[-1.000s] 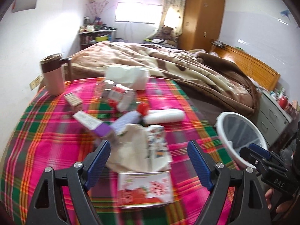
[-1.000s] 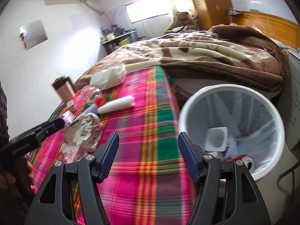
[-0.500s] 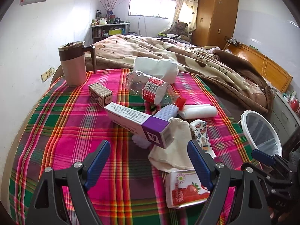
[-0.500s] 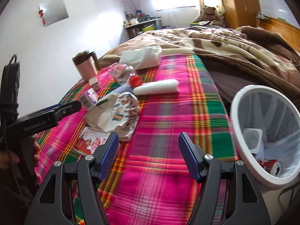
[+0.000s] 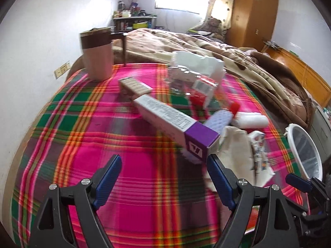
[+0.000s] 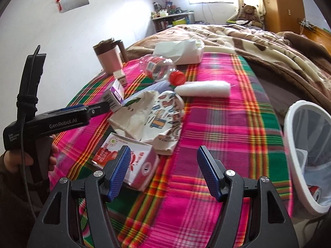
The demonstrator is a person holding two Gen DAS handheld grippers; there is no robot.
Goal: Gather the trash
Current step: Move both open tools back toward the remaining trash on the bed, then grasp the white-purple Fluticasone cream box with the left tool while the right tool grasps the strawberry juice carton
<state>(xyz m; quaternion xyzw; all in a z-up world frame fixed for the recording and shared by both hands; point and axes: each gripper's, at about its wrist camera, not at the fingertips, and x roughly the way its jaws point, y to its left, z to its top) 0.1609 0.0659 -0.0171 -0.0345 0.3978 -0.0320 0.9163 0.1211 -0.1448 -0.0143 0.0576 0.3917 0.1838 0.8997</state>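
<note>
Trash lies on a plaid blanket (image 5: 115,148). A long white box with a purple end (image 5: 175,128) lies just beyond my open left gripper (image 5: 163,177), off to its right. A clear bottle with a red cap (image 6: 159,69), a crumpled printed bag (image 6: 151,115), a white roll (image 6: 203,88) and a red-and-white carton (image 6: 128,163) lie nearby. My right gripper (image 6: 163,173) is open and empty, its left finger over the carton. The white bin (image 6: 308,157) stands at the right with trash inside.
A pink mug with a brown lid (image 5: 97,60) stands at the back left, a small striped box (image 5: 134,86) near it. A white tissue pack (image 6: 180,51) lies at the blanket's far edge. A brown bedspread (image 5: 238,62) lies behind. The wall is at the left.
My left gripper has moved left and forward, from over the carton and bag to beside the purple-ended box. My right gripper has swung left, away from the bin, towards the carton.
</note>
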